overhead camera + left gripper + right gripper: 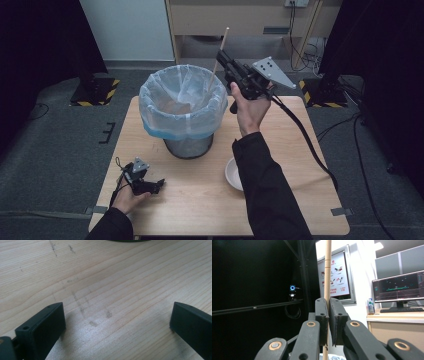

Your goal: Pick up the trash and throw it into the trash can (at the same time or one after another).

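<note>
My right gripper [223, 56] is raised above the right rim of the bin [182, 107] and shut on a thin wooden stick [219, 59] that stands nearly upright. In the right gripper view the stick [327, 272] runs up between the two pressed pads [322, 315]. A clear bag lines the bin, which stands at the back middle of the wooden table [200, 200]. My left gripper [159, 184] rests low on the table at the front left. Its jaws stand wide apart in the left gripper view, open over bare wood [112, 290] with nothing between them.
A white bowl [233, 174] sits on the table right of centre, partly hidden by the right forearm. The right gripper's cable [305, 135] trails over the table's right side. A monitor [398, 288] on a desk appears far off in the right gripper view.
</note>
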A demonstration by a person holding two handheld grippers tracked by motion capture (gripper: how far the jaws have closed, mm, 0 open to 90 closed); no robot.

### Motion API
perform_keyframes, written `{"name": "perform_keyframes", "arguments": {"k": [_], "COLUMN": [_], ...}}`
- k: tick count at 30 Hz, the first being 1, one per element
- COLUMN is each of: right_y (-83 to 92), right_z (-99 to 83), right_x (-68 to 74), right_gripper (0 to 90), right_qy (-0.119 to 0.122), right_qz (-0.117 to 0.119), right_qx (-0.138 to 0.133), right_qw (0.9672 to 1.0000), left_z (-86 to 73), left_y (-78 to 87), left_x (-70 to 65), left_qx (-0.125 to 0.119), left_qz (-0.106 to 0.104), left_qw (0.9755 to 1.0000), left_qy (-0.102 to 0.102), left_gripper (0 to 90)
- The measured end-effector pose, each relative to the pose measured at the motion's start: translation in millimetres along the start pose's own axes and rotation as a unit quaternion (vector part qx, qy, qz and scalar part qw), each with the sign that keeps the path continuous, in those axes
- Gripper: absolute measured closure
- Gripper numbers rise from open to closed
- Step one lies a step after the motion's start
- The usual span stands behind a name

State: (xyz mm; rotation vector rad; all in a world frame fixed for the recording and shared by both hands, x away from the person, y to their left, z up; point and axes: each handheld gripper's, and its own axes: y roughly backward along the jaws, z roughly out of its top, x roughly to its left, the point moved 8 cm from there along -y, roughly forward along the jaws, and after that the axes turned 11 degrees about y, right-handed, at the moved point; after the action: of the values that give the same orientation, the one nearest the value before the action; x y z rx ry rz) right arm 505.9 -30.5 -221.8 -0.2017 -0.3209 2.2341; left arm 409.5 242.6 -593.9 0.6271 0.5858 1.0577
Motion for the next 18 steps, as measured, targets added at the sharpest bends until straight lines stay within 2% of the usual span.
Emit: {"name": "perform_keyframes", "arguments": {"k": [2,4,6,11,12,13,14,15,18], "right_y": [-5.6,-12.9,-14.2,-24.0,-26.9,-26.9,-30.3,-30.3,-32.3], "right_z": [-5.3,-17.2,-19.6,-40.8,-48.4,-48.4,-55.2,-55.2,-59.3], "right_x": [3.7,6.8,7.7,17.1,19.5,19.5,21.0,21.0,21.6], "right_gripper": [86.2,86.2,86.2,85.9,83.3,83.3,74.9,74.9,64.8], "right_qy": [-0.011,-0.008,-0.008,-0.003,0.001,0.001,-0.004,-0.004,0.004], "right_qz": [0.001,-0.002,-0.002,0.001,0.001,0.001,0.003,0.003,0.004], "right_qx": [-0.004,0.004,0.007,0.024,0.033,0.033,0.042,0.042,0.046], "right_qw": [0.9999,1.0,0.9999,0.9997,0.9994,0.9994,0.9991,0.9991,0.9989], "left_z": [0.1,0.1,0.1,0.2,0.2,0.2,0.3,0.2,0.2], "left_y": [-0.1,-0.1,-0.1,-0.2,-0.2,-0.2,-0.2,-0.2,-0.2], "left_x": [-0.1,-0.1,-0.1,-0.2,-0.3,-0.3,-0.3,-0.3,-0.2], "left_qx": [0.0,0.0,0.0,0.0,0.0,0.001,0.0,0.001,0.0], "left_qz": [-0.001,-0.001,-0.001,-0.002,-0.002,-0.002,-0.002,-0.002,-0.002], "left_qw": [1.0,1.0,1.0,1.0,1.0,1.0,1.0,1.0,1.0], "left_qy": [0.0,0.0,0.0,-0.001,-0.001,-0.001,-0.001,-0.001,-0.001], "left_gripper": [0.0,0.0,0.0,0.0,0.0,0.0,0.0,0.0,0.0]}}
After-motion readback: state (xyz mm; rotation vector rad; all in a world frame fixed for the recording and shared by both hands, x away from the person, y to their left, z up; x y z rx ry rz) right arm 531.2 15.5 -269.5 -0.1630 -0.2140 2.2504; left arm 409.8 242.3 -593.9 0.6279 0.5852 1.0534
